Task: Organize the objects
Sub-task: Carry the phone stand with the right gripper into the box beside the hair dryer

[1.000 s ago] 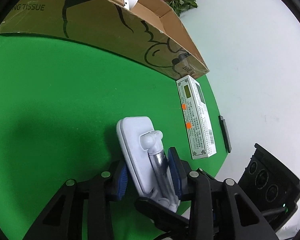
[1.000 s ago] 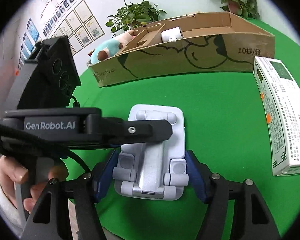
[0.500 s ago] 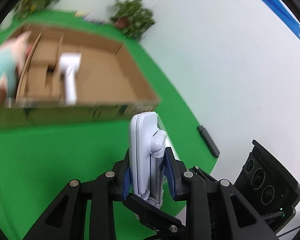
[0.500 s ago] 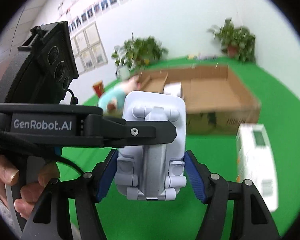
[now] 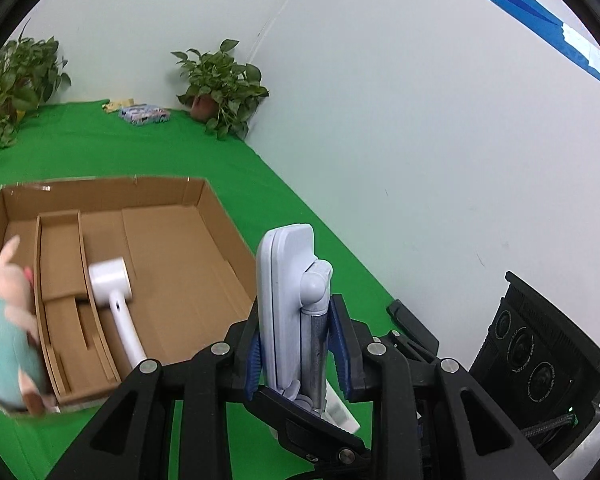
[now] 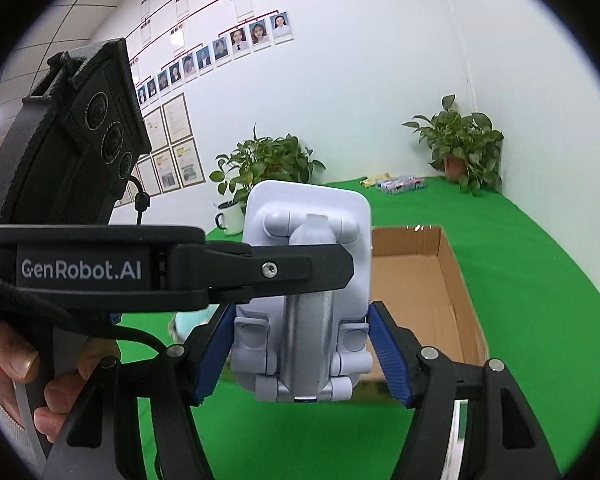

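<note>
Right now both grippers clamp one pale folding phone stand [image 5: 288, 292] in mid-air: the left gripper [image 5: 296, 354] pinches it front to back, the right gripper [image 6: 300, 354] grips its two side edges. Should the hands drift apart, it could twist loose. Beyond, the cardboard box [image 5: 224, 224] already holds a white handheld device [image 5: 114, 292]; a plush toy [image 5: 4, 340] leans at its near corner.

An office set up as a recording space: a white wall [image 6: 360, 80] carries a chart of staff portraits [image 6: 220, 50] at eleven o'clock, framed certificates [image 6: 176, 148] below, potted plants [image 6: 460, 140] at two o'clock, a green cloth [image 6: 540, 260] over the table.
</note>
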`<state>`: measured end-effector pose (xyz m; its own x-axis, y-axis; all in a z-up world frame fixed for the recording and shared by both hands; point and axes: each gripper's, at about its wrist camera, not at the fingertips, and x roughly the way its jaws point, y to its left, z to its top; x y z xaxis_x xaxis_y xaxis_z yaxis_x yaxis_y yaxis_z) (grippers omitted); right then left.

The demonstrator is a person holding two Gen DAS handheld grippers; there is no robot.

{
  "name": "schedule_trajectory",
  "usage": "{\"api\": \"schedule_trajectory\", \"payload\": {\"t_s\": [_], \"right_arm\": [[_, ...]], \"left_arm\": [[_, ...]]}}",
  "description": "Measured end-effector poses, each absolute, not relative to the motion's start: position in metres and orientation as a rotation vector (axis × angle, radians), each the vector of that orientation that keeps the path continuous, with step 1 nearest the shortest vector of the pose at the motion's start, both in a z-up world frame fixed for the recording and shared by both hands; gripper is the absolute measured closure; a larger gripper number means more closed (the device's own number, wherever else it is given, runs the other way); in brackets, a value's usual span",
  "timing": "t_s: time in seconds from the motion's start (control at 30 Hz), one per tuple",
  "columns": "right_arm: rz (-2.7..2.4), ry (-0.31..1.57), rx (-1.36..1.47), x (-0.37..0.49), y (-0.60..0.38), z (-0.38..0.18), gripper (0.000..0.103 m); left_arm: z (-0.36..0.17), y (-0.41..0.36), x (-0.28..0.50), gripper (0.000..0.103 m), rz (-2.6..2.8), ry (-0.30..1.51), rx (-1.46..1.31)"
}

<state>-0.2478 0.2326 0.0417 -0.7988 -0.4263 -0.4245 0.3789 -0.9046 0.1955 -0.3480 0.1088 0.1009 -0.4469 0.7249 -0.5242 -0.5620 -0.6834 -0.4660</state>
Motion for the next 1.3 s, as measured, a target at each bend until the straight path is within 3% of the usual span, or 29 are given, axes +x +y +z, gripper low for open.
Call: {"api": "schedule_trajectory", "payload": {"t_s": [0.4, 0.9, 1.17, 1.3], "right_arm": [[-2.551, -0.161, 0.8, -0.312, 0.231, 0.041, 0.038], [-2.287, -0.277, 1.273, -0.399, 0.232, -0.066, 0.038], [-2.198, -0.299, 1.44, -0.409, 0.226, -0.104, 0.039], [-2.175, -0.339, 1.486, -0.411, 0.227, -0.11, 0.046]], "left_arm": [[0.106, 0.111, -0.421, 0.077, 2.163, -0.3, -1.038], [-0.042, 0.107, -0.501, 0.077, 2.041, -0.476, -1.473], [-0.087, 0.101, -0.51, 0.078, 1.987, -0.533, -1.61], [-0.089, 0.1, -0.512, 0.082, 1.998, -0.53, -1.668]]}}
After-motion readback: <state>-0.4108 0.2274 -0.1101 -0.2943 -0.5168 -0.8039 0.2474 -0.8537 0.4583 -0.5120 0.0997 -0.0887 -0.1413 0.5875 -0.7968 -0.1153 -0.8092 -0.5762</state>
